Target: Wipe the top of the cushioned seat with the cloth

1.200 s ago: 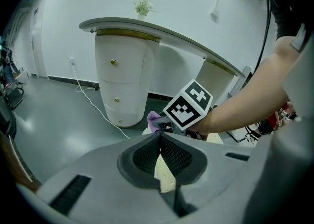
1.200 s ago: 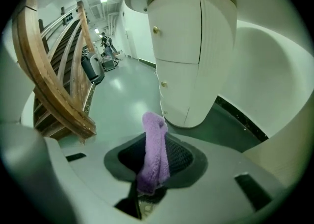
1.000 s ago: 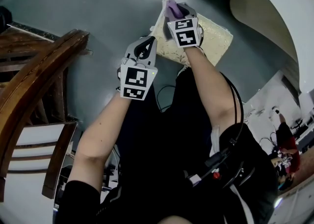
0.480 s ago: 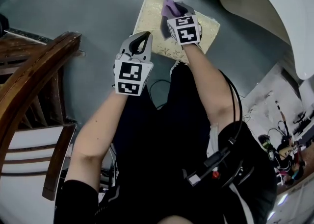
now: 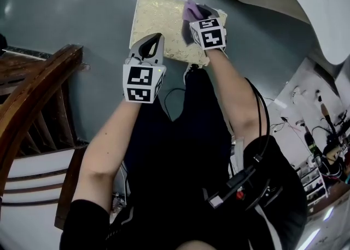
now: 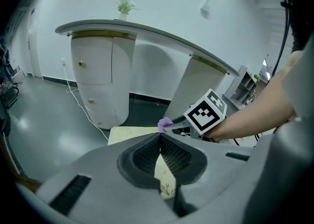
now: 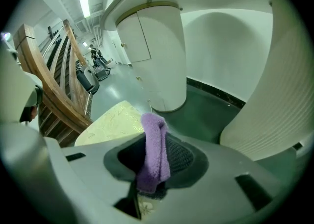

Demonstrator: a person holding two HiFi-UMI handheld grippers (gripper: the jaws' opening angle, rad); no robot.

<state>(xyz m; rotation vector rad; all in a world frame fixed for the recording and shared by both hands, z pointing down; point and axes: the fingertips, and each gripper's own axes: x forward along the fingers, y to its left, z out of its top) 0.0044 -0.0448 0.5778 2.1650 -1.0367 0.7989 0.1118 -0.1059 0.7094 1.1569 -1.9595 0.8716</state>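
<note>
over patterned cushioned seat [image 5: 156,16]: right hand-held gripper [image 5: 196,12] clamps fuzzy purple cloth [image 7: 154,149]; left hand-held gripper [image 6: 160,142] closed.

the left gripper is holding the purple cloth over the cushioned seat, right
Not the left: the right gripper holds the purple cloth over the cushioned seat, as the right gripper view shows. The left gripper is shut on nothing.

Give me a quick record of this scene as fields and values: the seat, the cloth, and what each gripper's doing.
seat: cushioned seat, pale yellow, patterned
cloth: purple cloth, folded, over the seat's right part; contact unclear
right hand-held gripper: shut on the cloth
left hand-held gripper: jaws together, nothing between them, by the seat's near left edge
nearby: wooden chair at left
</note>
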